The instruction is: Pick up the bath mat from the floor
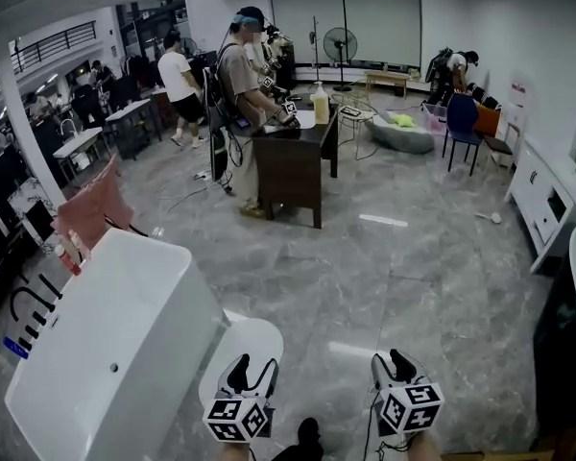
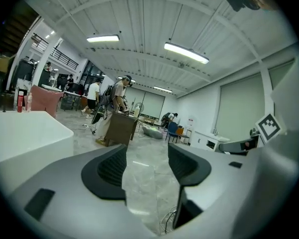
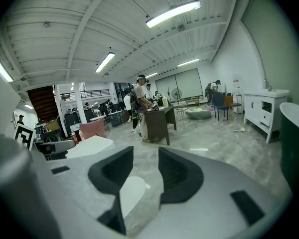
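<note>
A white, rounded bath mat (image 1: pixel 242 342) lay flat on the grey marble-patterned floor (image 1: pixel 384 277), near and left of centre. It was just right of a long white rectangular bathtub (image 1: pixel 115 353). In the head view the left gripper (image 1: pixel 252 365), carrying a cube with square markers, overlapped the mat's near edge. Its dark jaws were spread, with only bare floor showing between them in the left gripper view (image 2: pixel 147 163). The right gripper (image 1: pixel 392 363) was level with it, further right and off the mat. Its jaws were also apart and gripped nothing. In the right gripper view (image 3: pixel 145 171) part of the white mat (image 3: pixel 127 195) showed on the floor through the gap. Further away stood a dark brown wooden desk (image 1: pixel 293 157) with a person (image 1: pixel 238 94) standing at its left side. A pink cloth (image 1: pixel 94 209) hung beyond the far end of the tub. A blue chair (image 1: pixel 461 118) stood far off to the right, and a white cabinet (image 1: pixel 552 200) lined the right wall.
</note>
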A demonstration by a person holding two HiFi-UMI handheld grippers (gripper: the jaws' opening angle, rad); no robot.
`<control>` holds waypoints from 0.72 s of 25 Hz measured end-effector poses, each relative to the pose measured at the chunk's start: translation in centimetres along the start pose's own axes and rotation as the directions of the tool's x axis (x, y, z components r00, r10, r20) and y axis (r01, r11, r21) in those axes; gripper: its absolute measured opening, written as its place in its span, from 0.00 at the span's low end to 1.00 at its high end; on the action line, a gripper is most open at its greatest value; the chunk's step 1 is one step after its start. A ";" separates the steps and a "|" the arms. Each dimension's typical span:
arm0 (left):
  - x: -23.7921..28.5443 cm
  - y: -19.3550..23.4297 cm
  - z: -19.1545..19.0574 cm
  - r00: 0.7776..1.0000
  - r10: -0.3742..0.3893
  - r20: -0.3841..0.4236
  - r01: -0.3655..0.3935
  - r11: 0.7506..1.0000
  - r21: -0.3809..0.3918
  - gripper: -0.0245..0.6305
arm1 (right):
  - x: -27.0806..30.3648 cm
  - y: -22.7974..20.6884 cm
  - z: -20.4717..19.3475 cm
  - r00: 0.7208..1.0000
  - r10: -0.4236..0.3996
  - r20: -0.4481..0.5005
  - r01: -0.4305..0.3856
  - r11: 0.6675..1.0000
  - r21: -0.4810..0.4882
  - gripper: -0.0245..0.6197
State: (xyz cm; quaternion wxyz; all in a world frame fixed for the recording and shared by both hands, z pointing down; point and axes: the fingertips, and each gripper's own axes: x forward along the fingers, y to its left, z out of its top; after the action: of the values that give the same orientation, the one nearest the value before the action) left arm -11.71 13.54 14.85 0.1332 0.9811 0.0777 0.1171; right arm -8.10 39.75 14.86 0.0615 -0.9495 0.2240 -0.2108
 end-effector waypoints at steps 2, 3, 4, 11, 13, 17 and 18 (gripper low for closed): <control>2.0 2.1 0.8 1.000 0.014 -0.003 -0.014 1.000 -0.003 0.44 | 3.2 0.8 1.0 1.000 0.007 -0.007 -0.007 1.000 -0.003 0.26; 2.9 3.3 1.1 1.000 0.024 -0.005 -0.024 1.000 -0.007 0.44 | 4.7 1.2 1.6 1.000 0.007 -0.005 -0.007 1.000 -0.002 0.26; 3.7 4.4 1.5 0.999 0.034 -0.006 -0.034 0.999 -0.012 0.45 | 6.2 1.5 2.2 1.000 0.006 -0.001 -0.006 1.000 0.000 0.26; 7.3 10.1 3.3 0.994 0.110 0.015 -0.109 0.993 -0.043 0.46 | 14.0 3.6 5.0 0.997 0.078 -0.026 -0.078 0.997 -0.005 0.26; 7.5 11.7 3.8 0.989 0.143 0.030 -0.141 0.988 -0.062 0.47 | 15.9 4.8 5.5 0.993 0.113 -0.047 -0.114 0.993 -0.028 0.26; 7.7 14.6 4.4 0.977 0.207 0.051 -0.200 0.973 -0.113 0.47 | 20.0 7.3 6.6 0.977 0.197 -0.078 -0.199 0.980 -0.016 0.26; 7.7 15.2 4.3 0.973 0.226 0.052 -0.217 0.967 -0.131 0.46 | 21.1 7.7 6.8 0.972 0.218 -0.087 -0.219 0.976 -0.012 0.26</control>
State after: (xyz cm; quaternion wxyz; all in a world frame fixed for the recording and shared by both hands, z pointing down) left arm -1.37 -0.62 16.69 0.1827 0.9768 -0.0443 0.1030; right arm 8.90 23.53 14.96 0.0644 -0.9098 0.3318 -0.2407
